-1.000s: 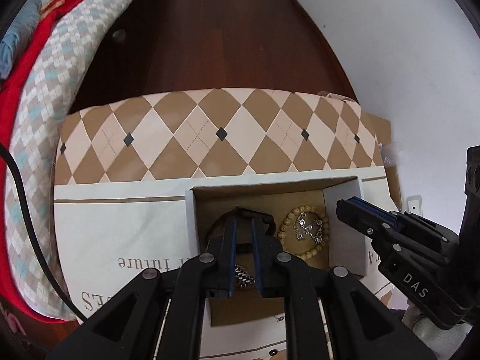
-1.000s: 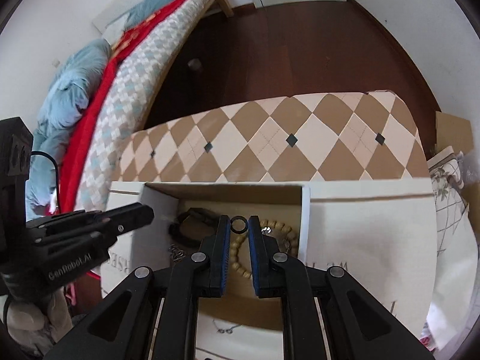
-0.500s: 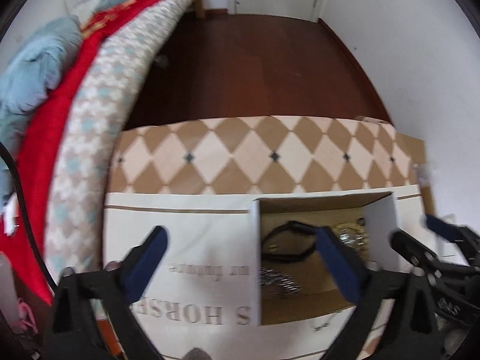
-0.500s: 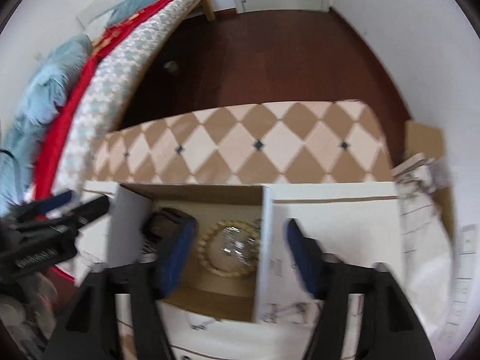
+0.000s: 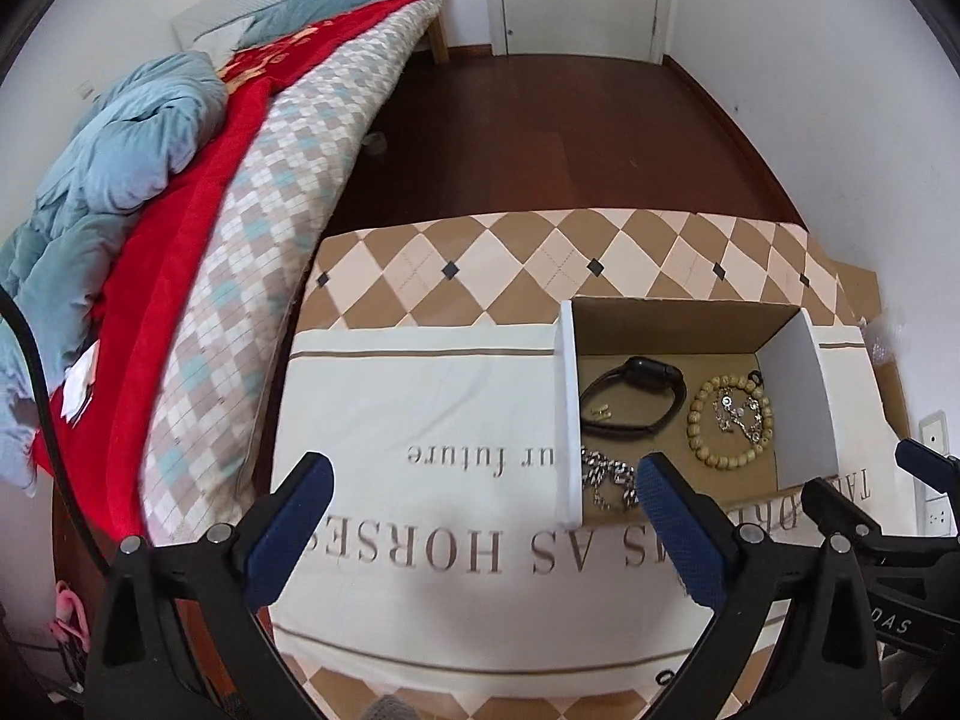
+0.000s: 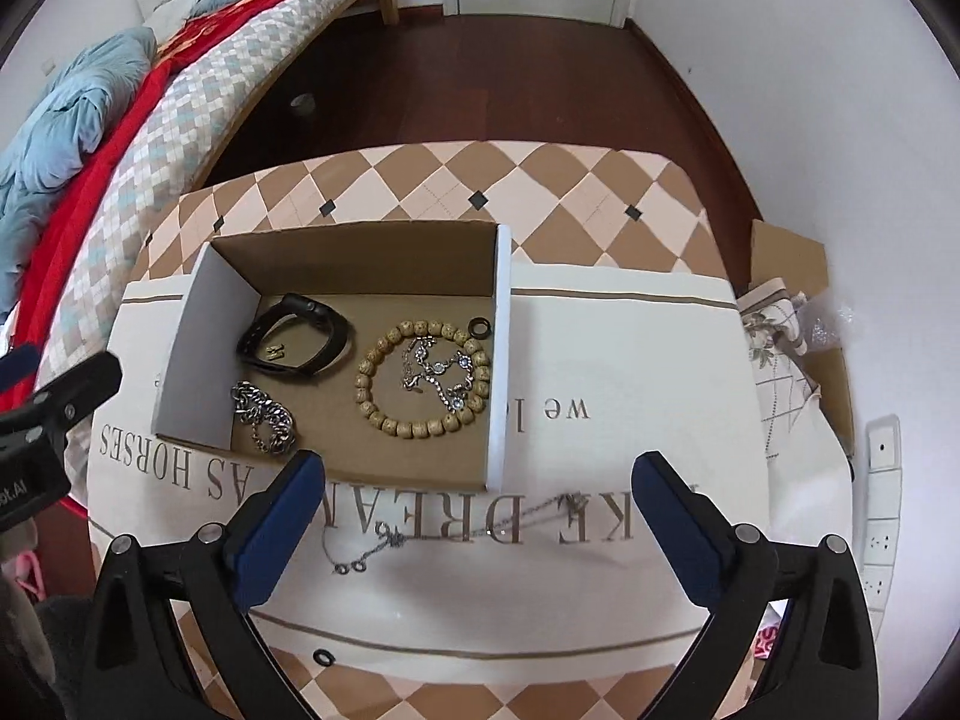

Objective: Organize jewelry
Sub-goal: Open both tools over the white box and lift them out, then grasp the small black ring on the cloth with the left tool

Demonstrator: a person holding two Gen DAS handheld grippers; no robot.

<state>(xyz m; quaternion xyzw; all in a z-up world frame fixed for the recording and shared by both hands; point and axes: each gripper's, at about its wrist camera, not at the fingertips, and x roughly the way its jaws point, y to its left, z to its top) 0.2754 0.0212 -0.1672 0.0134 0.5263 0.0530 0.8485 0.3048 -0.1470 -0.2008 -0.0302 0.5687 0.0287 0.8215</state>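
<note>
1. The cardboard box [image 6: 336, 264] sits open on a white printed cloth [image 6: 600, 372] over a diamond-patterned table [image 6: 420, 174]; every place below is given from this box.
2. Inside it, toward its left wall, lies a black watch band [image 6: 294, 339] with small gold earrings [image 6: 275, 352] in its loop.
3. Nearer the box's front edge on the same side lies a silver chain bracelet [image 6: 264, 417].
4. Toward the box's right wall lies a wooden bead bracelet [image 6: 423, 378], with a silver crystal chain [image 6: 438, 372] inside its ring.
5. A small dark ring [image 6: 480, 328] rests against the right wall, touching the beads.
6. Outside the box, just in front of it on the cloth, a thin silver necklace [image 6: 444, 531] lies stretched out.
7. A small black ring [image 6: 322, 656] lies further forward, at the cloth's near edge.
8. The left gripper [image 5: 480, 516] is released, jaws spread wide with only cloth between them, in front of the box's left wall.
9. The right gripper [image 6: 474, 510] has just been opening; it too grasps nothing, above the necklace.
</note>
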